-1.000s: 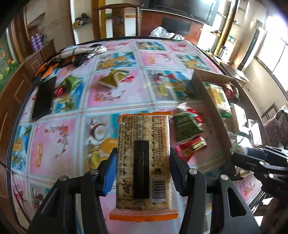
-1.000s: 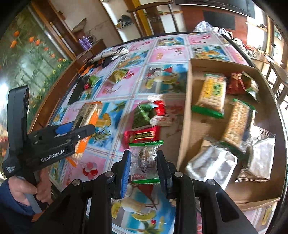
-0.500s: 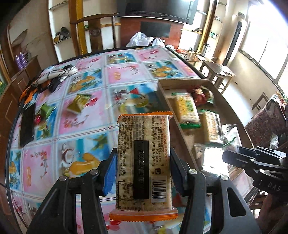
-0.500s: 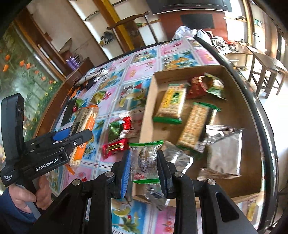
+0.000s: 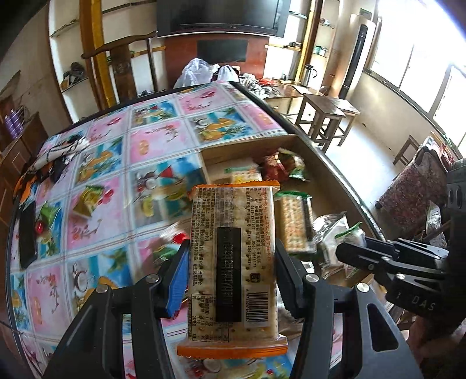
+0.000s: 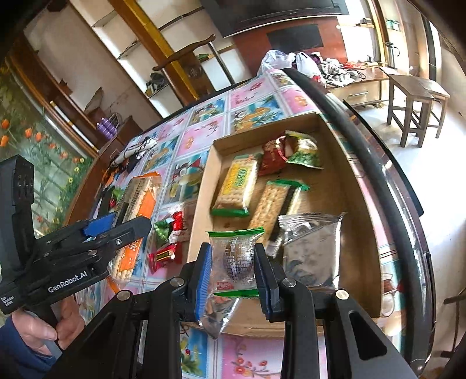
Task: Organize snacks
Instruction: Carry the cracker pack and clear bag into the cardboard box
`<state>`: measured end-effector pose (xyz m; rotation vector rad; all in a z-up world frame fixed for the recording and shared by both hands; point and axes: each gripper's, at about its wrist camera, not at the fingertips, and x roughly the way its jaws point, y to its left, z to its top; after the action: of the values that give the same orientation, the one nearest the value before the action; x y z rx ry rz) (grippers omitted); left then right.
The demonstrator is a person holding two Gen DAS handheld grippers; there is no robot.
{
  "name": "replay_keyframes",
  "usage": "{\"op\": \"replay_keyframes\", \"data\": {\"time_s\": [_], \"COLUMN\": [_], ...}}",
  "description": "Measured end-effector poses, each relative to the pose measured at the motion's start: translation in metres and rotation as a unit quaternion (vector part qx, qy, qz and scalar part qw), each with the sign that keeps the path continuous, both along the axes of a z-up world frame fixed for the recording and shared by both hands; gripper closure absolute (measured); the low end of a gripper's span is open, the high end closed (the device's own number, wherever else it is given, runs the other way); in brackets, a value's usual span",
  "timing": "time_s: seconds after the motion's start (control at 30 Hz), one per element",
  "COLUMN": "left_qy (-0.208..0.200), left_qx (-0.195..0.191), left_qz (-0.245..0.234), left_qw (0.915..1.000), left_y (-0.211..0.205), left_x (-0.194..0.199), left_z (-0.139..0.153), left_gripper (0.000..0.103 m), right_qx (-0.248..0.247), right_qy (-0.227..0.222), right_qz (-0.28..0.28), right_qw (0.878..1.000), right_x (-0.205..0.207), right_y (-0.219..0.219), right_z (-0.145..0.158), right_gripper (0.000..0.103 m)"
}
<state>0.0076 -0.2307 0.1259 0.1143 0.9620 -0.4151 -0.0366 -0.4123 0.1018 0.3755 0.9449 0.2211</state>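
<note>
Left claw (image 5: pixel 231 269): clamped on an orange-edged cracker pack (image 5: pixel 232 262), held above the tabletop (image 5: pixel 151 140).
Right claw (image 6: pixel 231 271): pinching a small clear snack packet (image 6: pixel 234 262) over the near end of the cardboard tray (image 6: pixel 359 233) at the tabletop's right edge.

bright window glare, motion blur, fisheye edges

A: What lies at the counter's (image 5: pixel 151 145) far left edge?
B: A dark phone (image 5: pixel 27 233), flat, near a crumpled cloth (image 5: pixel 62 150) at the far left corner.
A: And past the far edge?
B: A wooden chair (image 5: pixel 122 55) against it, white bags (image 5: pixel 201 73) at the far right corner, a stool (image 5: pixel 323 113) on the floor beyond, a dark screen (image 5: pixel 221 16) on the wall.
</note>
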Motion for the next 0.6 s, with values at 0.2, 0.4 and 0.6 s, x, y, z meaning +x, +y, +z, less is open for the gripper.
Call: {"op": "replay_keyframes", "data": {"time_s": [0.2, 0.4, 0.6], "left_qy": [0.014, 0.022, 0.048], "left_qx": [0.002, 0.002, -0.013], "left_qz": [-0.013, -0.022, -0.021], "left_qw": [0.9998, 0.9995, 0.9985], "left_y": [-0.027, -0.051, -0.067], "left_x": [0.009, 0.019, 0.032], "left_z": [-0.002, -0.009, -0.026], "left_gripper": [0.051, 0.051, 0.051], "right_qx": [0.014, 0.030, 0.032], "right_qy": [-0.001, 0.007, 0.018], "right_qz": [-0.019, -0.041, -0.054], "right_qw": [1.000, 0.999, 0.998], "right_x": [0.002, 0.007, 0.018], "right_y": [-0.025, -0.049, -0.069], "right_z": [-0.002, -0.009, -0.014], "right_gripper": [0.072, 0.072, 0.072]}}
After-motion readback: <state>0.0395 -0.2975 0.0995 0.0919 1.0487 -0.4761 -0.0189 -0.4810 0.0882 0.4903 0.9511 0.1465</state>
